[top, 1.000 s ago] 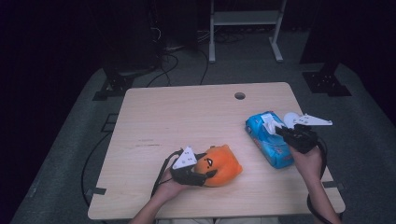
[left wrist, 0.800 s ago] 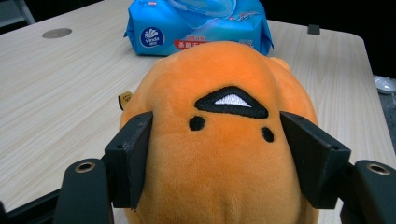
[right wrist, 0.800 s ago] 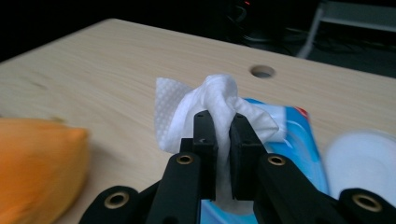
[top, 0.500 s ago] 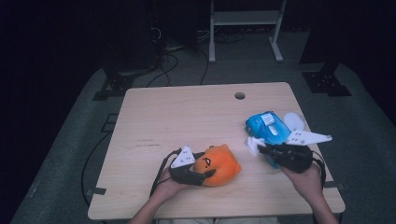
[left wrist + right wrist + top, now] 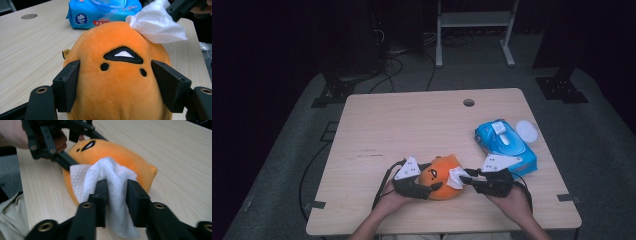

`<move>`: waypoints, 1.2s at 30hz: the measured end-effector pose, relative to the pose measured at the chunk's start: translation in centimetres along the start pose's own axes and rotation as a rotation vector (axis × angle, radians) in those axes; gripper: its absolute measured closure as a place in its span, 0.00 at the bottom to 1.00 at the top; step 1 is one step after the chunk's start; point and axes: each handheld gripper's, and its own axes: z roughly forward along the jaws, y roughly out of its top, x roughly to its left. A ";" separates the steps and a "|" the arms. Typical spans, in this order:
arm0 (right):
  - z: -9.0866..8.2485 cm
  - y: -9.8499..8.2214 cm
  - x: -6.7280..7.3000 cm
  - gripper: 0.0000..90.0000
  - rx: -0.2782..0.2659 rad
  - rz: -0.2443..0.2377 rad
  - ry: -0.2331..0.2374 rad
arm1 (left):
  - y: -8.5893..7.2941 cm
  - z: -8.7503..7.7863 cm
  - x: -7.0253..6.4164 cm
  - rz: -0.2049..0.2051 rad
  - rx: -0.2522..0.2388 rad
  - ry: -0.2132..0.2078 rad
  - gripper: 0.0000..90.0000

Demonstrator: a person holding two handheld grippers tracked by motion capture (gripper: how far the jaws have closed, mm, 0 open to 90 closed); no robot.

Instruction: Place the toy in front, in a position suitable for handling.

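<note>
Low over the table's (image 5: 377, 130) near edge, left gripper (image 5: 424, 189) clamped the orange plush (image 5: 442, 175) while right gripper (image 5: 469, 176), jaws just opening, loosely held a white wipe (image 5: 457, 177) against it.

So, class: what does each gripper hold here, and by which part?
The left gripper clamps the orange plush toy by its two sides. The right gripper has the white wipe between its jaws, which have just been opening; a firm grip cannot be told.

Orange toy (image 5: 117, 85) plush, fuzzy; wipe (image 5: 110, 182) soft embossed paper; pack (image 5: 504, 145) glossy plastic; table (image 5: 412, 125) matt wood grain
</note>
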 end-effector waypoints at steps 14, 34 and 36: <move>1.2 -0.1 0.8 0.86 0.026 -0.110 -0.129 | 0.4 0.3 -0.5 0.050 0.031 0.006 0.29; 0.8 -1.3 1.6 0.88 0.000 -0.091 -0.127 | 0.1 0.1 0.8 -0.023 0.029 0.000 0.28; 1.1 -1.0 2.7 0.88 -0.006 -0.123 -0.091 | 0.0 0.1 1.0 -0.031 0.027 0.000 0.28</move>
